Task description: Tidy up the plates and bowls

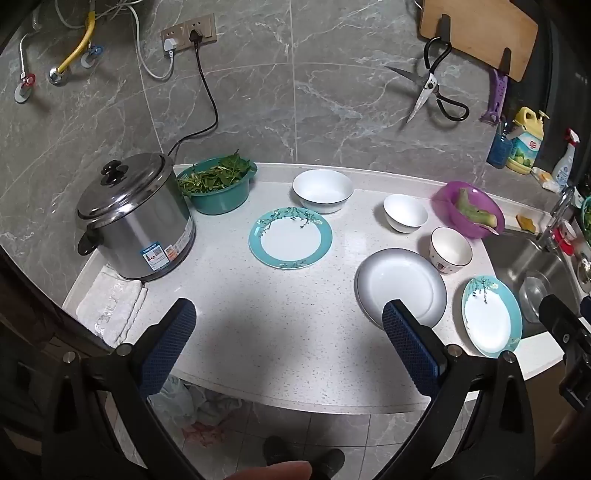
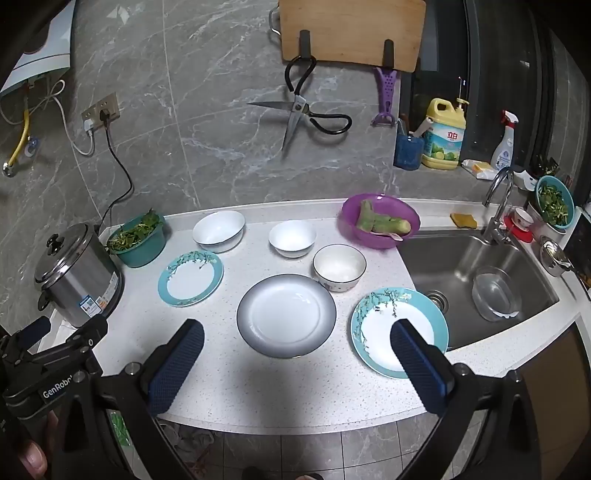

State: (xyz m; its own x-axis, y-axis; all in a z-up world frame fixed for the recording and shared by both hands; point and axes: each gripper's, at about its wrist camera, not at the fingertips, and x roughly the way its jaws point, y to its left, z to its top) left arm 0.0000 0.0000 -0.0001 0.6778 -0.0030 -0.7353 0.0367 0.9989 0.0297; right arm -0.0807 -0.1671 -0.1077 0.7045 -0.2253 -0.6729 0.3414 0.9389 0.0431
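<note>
On the white counter lie a teal floral plate [image 1: 290, 237] [image 2: 190, 277], a grey-rimmed white plate [image 1: 400, 286] [image 2: 286, 315] and a second teal floral plate [image 1: 491, 315] [image 2: 388, 325] by the sink. Behind them stand a large white bowl [image 1: 322, 190] [image 2: 218, 230], a smaller white bowl [image 1: 405, 213] [image 2: 292, 238] and a dark-rimmed patterned bowl [image 1: 451, 249] [image 2: 339, 267]. My left gripper [image 1: 288, 314] is open and empty above the counter's front edge. My right gripper [image 2: 297, 332] is open and empty, its right finger over the second teal plate.
A steel pot [image 1: 135, 218] and a green basket of greens [image 1: 218, 184] stand at the left. A purple bowl with a vegetable [image 1: 469, 208] sits by the sink [image 2: 480, 273]. Scissors [image 2: 299, 114] and a cutting board [image 2: 351, 29] hang on the wall.
</note>
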